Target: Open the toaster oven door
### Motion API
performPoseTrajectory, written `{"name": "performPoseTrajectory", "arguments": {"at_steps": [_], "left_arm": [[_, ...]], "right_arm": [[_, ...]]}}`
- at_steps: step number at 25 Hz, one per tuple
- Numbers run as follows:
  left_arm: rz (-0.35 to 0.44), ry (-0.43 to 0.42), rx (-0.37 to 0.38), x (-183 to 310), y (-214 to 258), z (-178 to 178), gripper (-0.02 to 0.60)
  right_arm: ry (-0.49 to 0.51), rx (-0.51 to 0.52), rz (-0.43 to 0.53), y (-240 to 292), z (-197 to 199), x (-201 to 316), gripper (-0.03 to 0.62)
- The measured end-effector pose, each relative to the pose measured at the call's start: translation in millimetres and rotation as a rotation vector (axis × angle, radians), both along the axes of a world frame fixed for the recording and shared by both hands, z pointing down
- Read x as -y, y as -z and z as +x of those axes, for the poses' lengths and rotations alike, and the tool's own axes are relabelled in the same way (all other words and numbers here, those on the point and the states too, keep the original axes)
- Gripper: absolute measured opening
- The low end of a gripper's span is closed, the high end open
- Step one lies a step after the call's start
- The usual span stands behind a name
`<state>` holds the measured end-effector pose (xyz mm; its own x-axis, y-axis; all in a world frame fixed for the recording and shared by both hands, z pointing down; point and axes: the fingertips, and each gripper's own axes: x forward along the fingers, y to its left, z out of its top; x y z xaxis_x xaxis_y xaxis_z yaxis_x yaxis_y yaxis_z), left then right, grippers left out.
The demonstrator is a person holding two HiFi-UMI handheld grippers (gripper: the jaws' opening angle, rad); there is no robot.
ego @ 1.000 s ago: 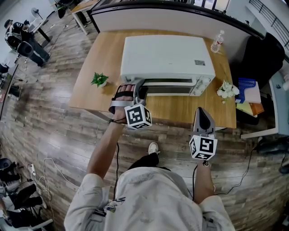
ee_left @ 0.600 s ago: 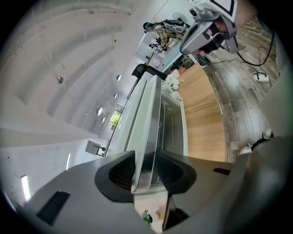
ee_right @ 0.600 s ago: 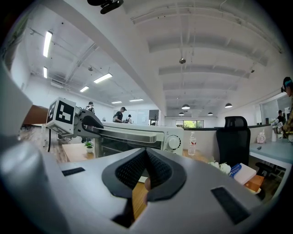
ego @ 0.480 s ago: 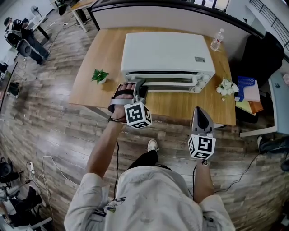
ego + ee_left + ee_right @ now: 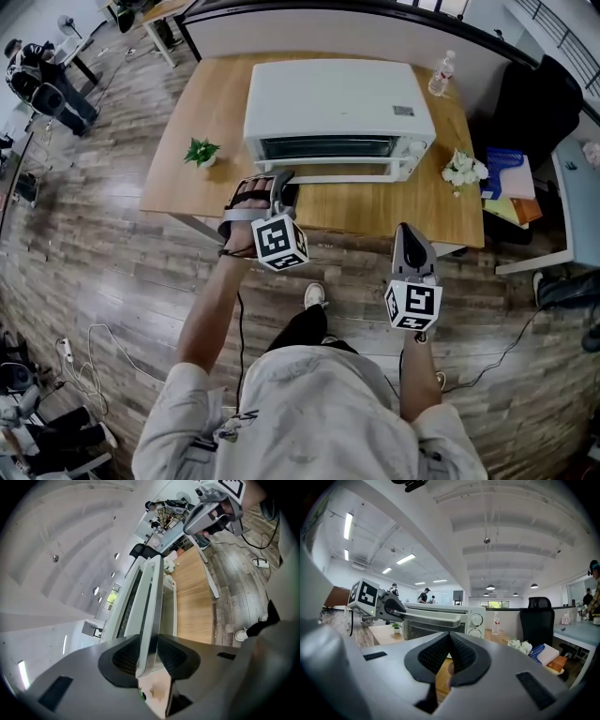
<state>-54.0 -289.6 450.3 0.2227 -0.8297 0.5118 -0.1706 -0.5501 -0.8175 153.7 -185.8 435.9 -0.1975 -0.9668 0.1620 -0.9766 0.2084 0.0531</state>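
1. Centrally on the table stands the white toaster oven, its glass door facing the person. The inside looks dark through the glass, and I cannot tell whether anything is in it.
2. The door handle, a pale bar, runs along the door's top edge. I cannot tell whether the door has come off its frame at all.
3. The left gripper is at the left end of that bar. In the left gripper view its jaws are closing, with the door handle between the ribbed pads, which press on it from both sides.
4. The right gripper hangs in front of the table's near edge, well apart from the oven. In the right gripper view its jaws are together with nothing between them.
5. A clear water bottle stands upright at the table's back right corner.
6. A small potted plant sits left of the oven, and a bunch of white flowers sits to its right, both on the wood top.
7. Right of the table stands a black chair, with a blue item lying near it.
8. The floor is grey-brown wood plank, with loose cables at lower left.
9. Seated people show at far upper left, beside other desks.
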Motion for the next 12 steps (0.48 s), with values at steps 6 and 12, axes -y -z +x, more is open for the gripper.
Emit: {"name": "performPoseTrajectory", "arguments": {"at_steps": [6,12], "left_arm": [[-0.043,0.011,0.025,-19.5,-12.9,0.5,0.120],[-0.088,0.008,0.038,-38.4,-27.6,-0.4,0.110]], "right_arm": [[-0.019,0.014,-0.017,-9.0,10.5,-20.4,0.021],[-0.034,0.034,-0.034,-17.5,13.1,-37.5,0.021]]}}
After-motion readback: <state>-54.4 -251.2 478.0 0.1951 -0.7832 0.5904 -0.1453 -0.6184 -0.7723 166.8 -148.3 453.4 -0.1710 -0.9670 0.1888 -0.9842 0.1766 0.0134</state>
